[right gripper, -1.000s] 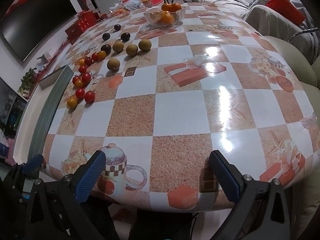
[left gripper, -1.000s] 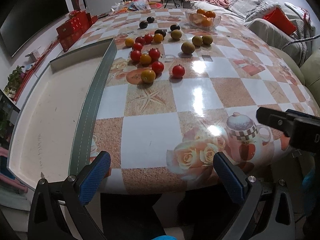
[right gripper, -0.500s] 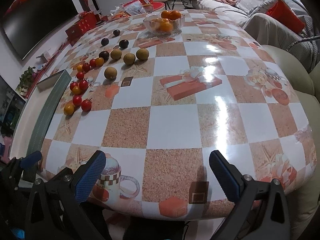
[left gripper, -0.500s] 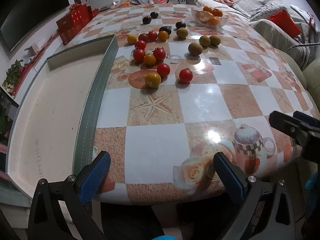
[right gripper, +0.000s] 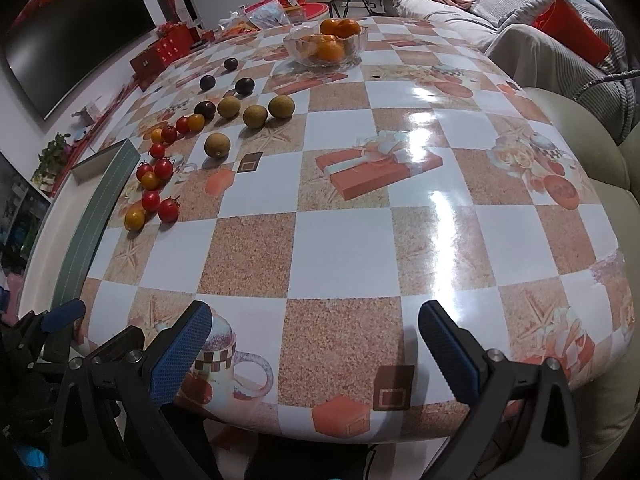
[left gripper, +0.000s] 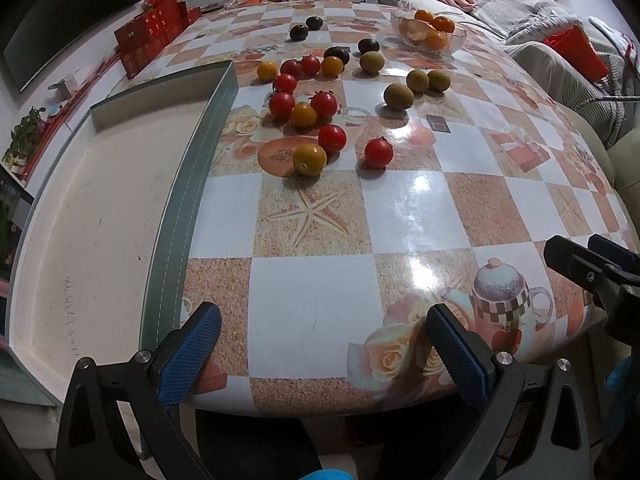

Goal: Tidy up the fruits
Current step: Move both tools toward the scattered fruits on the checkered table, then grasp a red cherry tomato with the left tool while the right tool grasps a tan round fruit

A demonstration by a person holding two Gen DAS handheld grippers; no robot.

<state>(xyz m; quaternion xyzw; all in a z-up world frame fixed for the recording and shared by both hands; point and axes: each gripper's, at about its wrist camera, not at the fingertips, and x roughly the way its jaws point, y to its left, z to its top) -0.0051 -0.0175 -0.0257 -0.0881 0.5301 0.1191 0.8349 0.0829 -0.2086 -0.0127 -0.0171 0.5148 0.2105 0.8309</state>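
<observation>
Several red tomatoes and yellow-orange tomatoes lie scattered on the checkered tablecloth, mid-left. Brown-green round fruits and dark plums lie farther back. They also show in the right wrist view: tomatoes, brown fruits, plums. My left gripper is open and empty at the table's near edge. My right gripper is open and empty at the near edge, to the right of the left one.
A glass bowl of oranges stands at the far side of the table. A bare white table surface with a grey-green raised edge strip lies to the left. Red boxes sit far left. A sofa is at the right.
Both grippers have moved forward and slightly up over the table's near edge, so the fruits appear closer. Both stay open and empty. No fruit has moved.
</observation>
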